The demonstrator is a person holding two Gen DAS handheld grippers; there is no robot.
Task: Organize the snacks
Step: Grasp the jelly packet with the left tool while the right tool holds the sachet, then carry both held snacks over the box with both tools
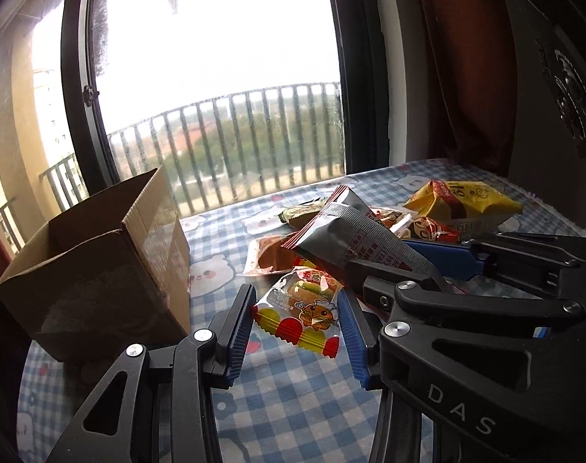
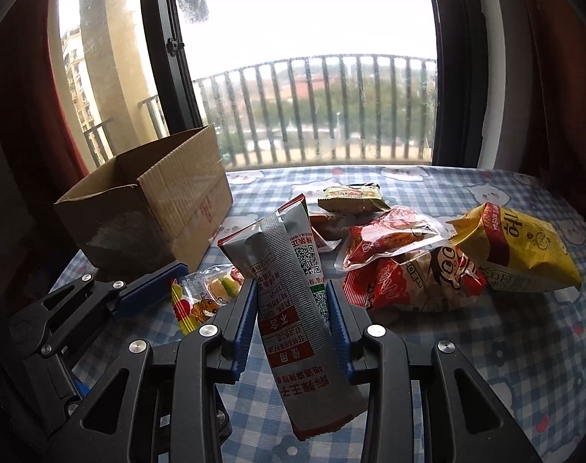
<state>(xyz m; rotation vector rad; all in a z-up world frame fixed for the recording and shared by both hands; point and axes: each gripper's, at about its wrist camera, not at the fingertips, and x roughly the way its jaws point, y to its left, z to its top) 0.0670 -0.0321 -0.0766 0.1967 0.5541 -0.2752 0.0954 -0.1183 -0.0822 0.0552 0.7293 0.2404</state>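
Note:
My left gripper (image 1: 295, 291) is shut on a small clear candy packet (image 1: 300, 316) with a burger cartoon and red and yellow dots, held just above the checked cloth. My right gripper (image 2: 289, 283) is shut on a long grey snack packet (image 2: 293, 308) with red printed ends, which stands upright between the blue pads. In the left wrist view the grey packet (image 1: 343, 235) leans over the candy packet. An open cardboard box (image 1: 150, 239) stands to the left of both grippers; in the right wrist view the box (image 2: 185, 200) is at the back left.
Loose snacks lie to the right: a yellow bag (image 2: 524, 250), a red bag (image 2: 408, 281), a clear red sausage pack (image 2: 393, 235) and a green packet (image 2: 351, 196). The blue checked cloth (image 2: 485, 347) covers the table. A window with railings is close behind.

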